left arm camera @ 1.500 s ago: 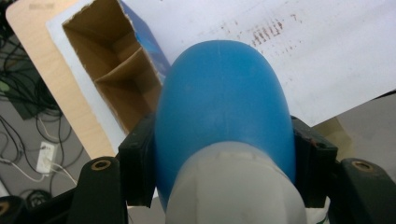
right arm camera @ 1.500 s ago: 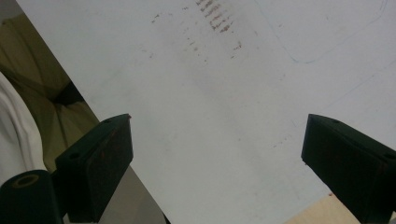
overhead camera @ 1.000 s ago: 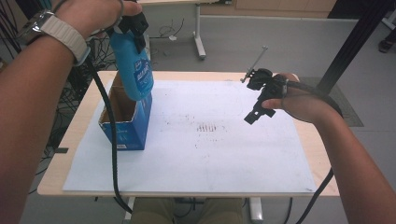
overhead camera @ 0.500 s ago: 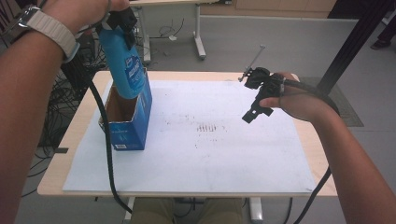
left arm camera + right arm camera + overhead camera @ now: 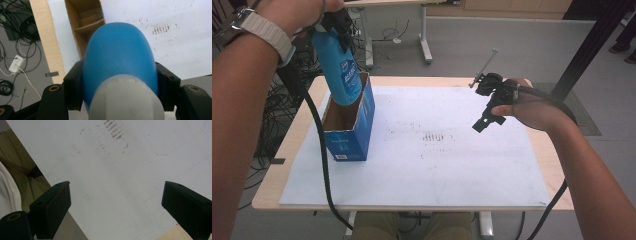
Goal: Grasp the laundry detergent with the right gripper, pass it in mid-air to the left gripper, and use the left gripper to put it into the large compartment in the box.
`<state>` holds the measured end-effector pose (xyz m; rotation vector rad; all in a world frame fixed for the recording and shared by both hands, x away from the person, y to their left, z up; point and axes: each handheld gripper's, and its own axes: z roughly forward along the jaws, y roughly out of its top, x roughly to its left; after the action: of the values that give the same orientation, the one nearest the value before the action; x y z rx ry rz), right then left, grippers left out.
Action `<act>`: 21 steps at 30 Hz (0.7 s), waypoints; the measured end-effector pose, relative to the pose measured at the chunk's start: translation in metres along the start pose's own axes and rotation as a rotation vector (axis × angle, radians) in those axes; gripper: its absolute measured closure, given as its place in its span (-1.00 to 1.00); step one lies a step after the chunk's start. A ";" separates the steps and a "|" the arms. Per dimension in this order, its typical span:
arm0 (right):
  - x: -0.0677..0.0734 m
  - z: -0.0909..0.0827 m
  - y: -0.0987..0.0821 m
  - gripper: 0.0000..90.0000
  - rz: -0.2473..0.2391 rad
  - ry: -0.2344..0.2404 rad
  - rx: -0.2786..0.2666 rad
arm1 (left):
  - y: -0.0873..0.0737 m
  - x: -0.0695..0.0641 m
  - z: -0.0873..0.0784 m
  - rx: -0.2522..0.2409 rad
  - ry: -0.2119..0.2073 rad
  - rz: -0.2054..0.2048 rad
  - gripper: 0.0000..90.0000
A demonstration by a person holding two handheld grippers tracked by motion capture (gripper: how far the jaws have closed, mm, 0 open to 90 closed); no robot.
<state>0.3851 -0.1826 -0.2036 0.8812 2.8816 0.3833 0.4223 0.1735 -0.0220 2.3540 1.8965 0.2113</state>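
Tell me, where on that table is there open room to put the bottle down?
Most of the white sheet lies bare: from the blue box across to the right gripper, and the whole near strip. The left edge is crowded, where the box stands with the blue bottle over its opening in the left gripper.

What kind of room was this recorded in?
Probably a lab or workshop: a bare wooden table under a scuffed white sheet, cables tangled across the grey floor, more desk legs behind.

We see a smooth, slightly glossy blue plastic bottle (image 5: 117, 57) with a matt whitish cap (image 5: 125, 100). The box (image 5: 354, 135) is cardboard, printed blue outside, raw brown inside. The table (image 5: 307, 112) shows pale wood under a smudged matt white sheet (image 5: 452, 170).
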 end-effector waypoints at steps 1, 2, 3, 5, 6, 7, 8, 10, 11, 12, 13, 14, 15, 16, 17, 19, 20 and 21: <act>0.000 0.000 0.000 -0.81 0.000 0.000 -0.001 | 0.000 0.001 0.000 0.000 0.001 -0.003 -0.16; 0.000 0.000 0.000 -0.81 0.001 0.001 -0.002 | 0.000 0.002 0.000 -0.001 0.001 -0.008 -0.16; 0.000 0.000 0.000 -0.81 0.000 0.001 -0.003 | 0.000 0.003 0.000 -0.001 0.002 -0.010 -0.16; 0.000 0.000 0.001 -0.81 -0.001 0.001 -0.002 | -0.001 0.005 0.000 -0.003 0.004 -0.018 -0.16; 0.000 0.000 0.001 -0.81 -0.002 0.000 -0.004 | -0.001 0.006 0.000 -0.004 0.004 -0.026 -0.16; 0.000 0.000 0.001 -0.81 -0.002 0.001 -0.005 | -0.001 0.007 0.000 -0.006 0.004 -0.030 -0.16; 0.001 0.000 0.002 -0.81 -0.001 0.001 -0.005 | -0.001 0.008 0.000 -0.004 0.006 -0.031 -0.16; 0.001 0.000 0.002 -0.81 -0.006 0.001 -0.006 | -0.001 0.010 0.001 -0.004 0.009 -0.037 -0.16; 0.001 0.000 0.002 -0.81 -0.008 0.001 -0.004 | -0.002 0.011 0.002 -0.003 0.010 -0.040 -0.16; 0.001 0.000 0.002 -0.81 -0.007 0.001 -0.003 | -0.002 0.012 0.003 -0.002 0.011 -0.045 -0.16; 0.001 0.001 0.002 -0.81 -0.008 0.001 -0.003 | -0.002 0.013 0.004 -0.002 0.012 -0.048 -0.16; 0.001 0.001 0.003 -0.81 -0.008 0.000 -0.003 | -0.002 0.015 0.005 0.000 0.012 -0.050 -0.16; 0.001 0.001 0.003 -0.81 -0.008 0.000 -0.003 | -0.003 0.016 0.006 -0.003 0.010 -0.054 -0.16; 0.001 0.001 0.003 -0.81 -0.008 0.001 -0.003 | -0.003 0.017 0.006 -0.005 0.008 -0.060 -0.16; 0.001 0.001 0.003 -0.81 -0.008 0.001 -0.003 | -0.003 0.019 0.006 -0.003 0.007 -0.065 -0.16; 0.002 0.001 0.003 -0.81 -0.008 0.001 -0.001 | -0.004 0.021 0.007 -0.012 0.009 -0.074 -0.16; 0.002 0.001 0.003 -0.81 -0.010 0.002 -0.002 | -0.004 0.022 0.007 -0.012 0.012 -0.079 -0.16; 0.002 0.001 0.004 -0.81 -0.008 0.001 -0.004 | -0.004 0.022 0.007 -0.009 0.015 -0.081 -0.16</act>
<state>0.3858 -0.1785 -0.2037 0.8691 2.8836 0.3888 0.4242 0.1963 -0.0290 2.2709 1.9891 0.2302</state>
